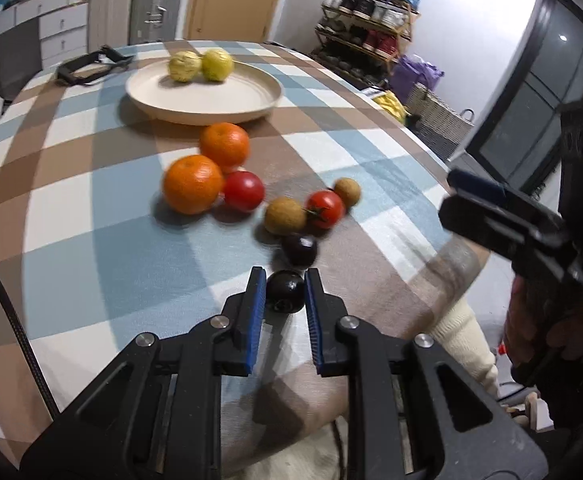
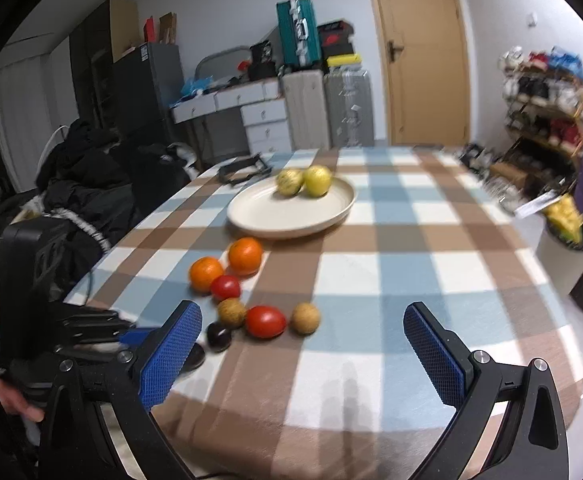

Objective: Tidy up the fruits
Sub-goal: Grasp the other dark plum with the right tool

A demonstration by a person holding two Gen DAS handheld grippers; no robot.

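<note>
Two yellow fruits are sat in the plate on the checked worktop, one dark plum is pinched by the left claw, while the right claw is held wide open, empty.

Illumination is even indoor light of moderate brightness. In the left wrist view, a strong overexposed patch occupies the wall at upper right. Soft shadows fall beside the fruit on the counter. Both views show fisheye curvature and dark vignetted corners. Motion blur softens the shoe rack and the plate in the right wrist view.
</note>
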